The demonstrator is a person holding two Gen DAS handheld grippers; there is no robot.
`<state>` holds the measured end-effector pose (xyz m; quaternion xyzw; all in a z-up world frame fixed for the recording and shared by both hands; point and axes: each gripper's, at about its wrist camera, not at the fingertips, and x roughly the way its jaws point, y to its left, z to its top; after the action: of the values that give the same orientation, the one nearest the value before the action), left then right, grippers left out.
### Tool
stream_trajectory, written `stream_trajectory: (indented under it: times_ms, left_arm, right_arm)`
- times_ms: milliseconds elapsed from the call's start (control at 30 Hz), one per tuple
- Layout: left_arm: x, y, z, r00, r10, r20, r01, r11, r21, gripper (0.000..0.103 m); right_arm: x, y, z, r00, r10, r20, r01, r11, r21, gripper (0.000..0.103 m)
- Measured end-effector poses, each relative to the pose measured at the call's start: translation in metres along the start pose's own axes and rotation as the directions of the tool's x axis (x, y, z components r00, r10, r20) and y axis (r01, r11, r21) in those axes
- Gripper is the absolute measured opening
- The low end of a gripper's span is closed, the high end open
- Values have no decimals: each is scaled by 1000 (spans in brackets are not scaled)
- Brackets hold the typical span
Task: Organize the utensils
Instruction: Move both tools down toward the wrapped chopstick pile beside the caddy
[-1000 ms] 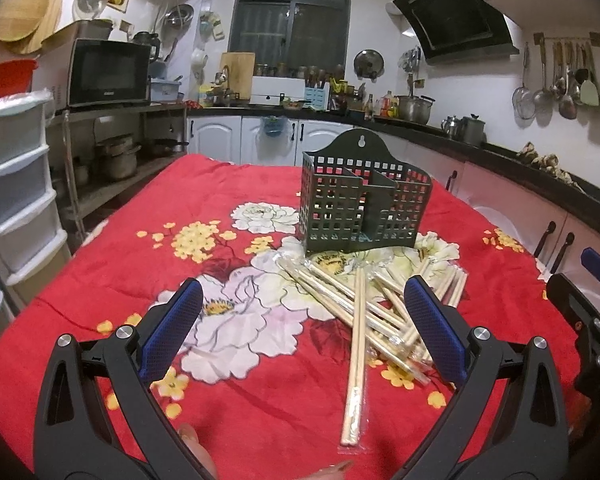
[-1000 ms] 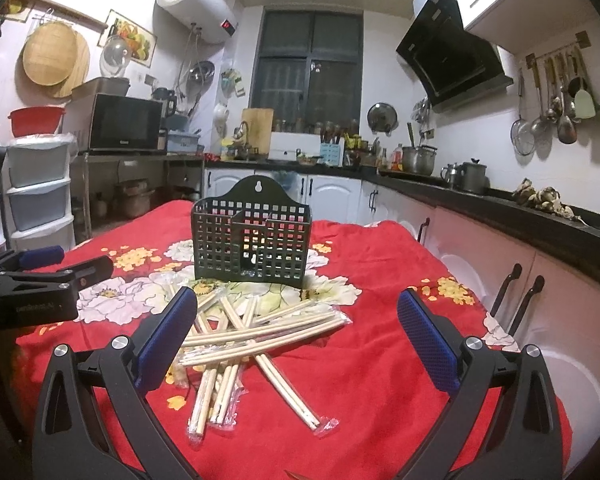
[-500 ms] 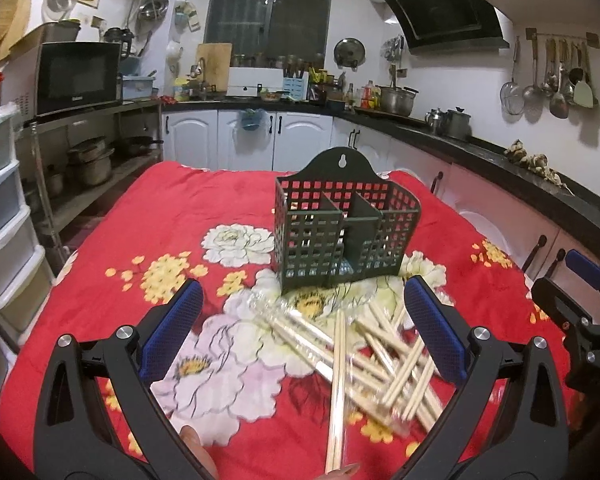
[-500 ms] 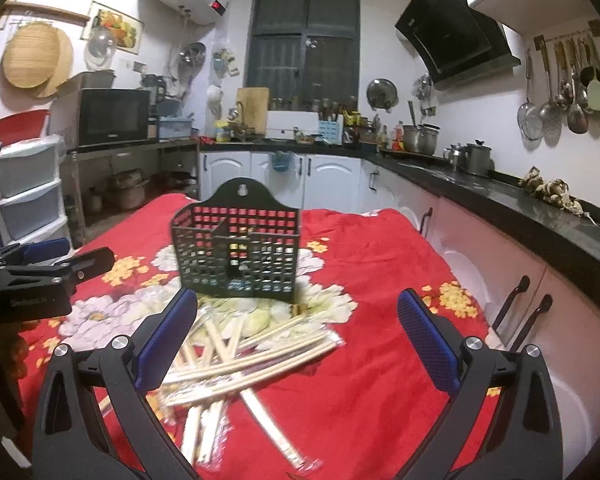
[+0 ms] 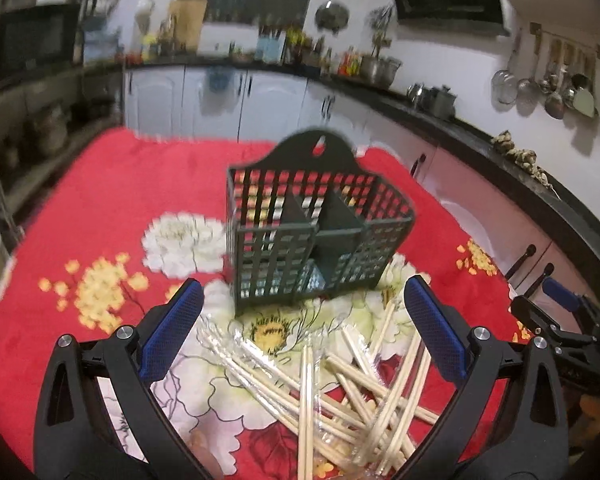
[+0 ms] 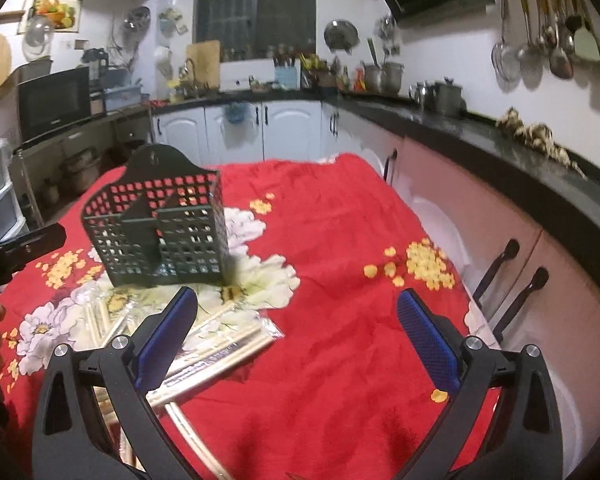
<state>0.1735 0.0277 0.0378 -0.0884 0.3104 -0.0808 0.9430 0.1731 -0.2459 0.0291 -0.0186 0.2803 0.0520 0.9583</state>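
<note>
A dark green slotted utensil holder point(image 5: 320, 228) with inner dividers stands upright on the red flowered tablecloth point(image 5: 140, 184); it also shows in the right wrist view point(image 6: 160, 232). A loose pile of plastic-wrapped wooden chopsticks point(image 5: 340, 392) lies in front of it, also seen in the right wrist view point(image 6: 212, 352). My left gripper point(image 5: 304, 328) is open and empty, hovering over the pile. My right gripper point(image 6: 296, 332) is open and empty, above the cloth to the right of the pile, its left finger over the chopsticks.
The right gripper shows at the right edge of the left wrist view point(image 5: 560, 320); the left gripper shows at the left edge of the right wrist view point(image 6: 16, 252). Kitchen counters point(image 6: 500, 136) run behind and along the right. The table edge point(image 6: 480, 308) drops off on the right.
Both grippers have moved forward and lower toward the holder and the chopsticks. The right view has swung right, so the holder now sits left of centre. Both stay open.
</note>
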Motion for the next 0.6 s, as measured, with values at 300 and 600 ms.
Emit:
stream_trajectory:
  times_ms: [300,600]
  left_arm:
    - [54,31,-12,981,-18,-191,5,998,-69,73]
    - [90,24,-19,939,-122,-321,98,991,-91,53]
  right_arm:
    - [39,-3,-9,986,57,-157,-53,998,30,76]
    - [67,4,-22,938,183,-295,-167,983,80,35]
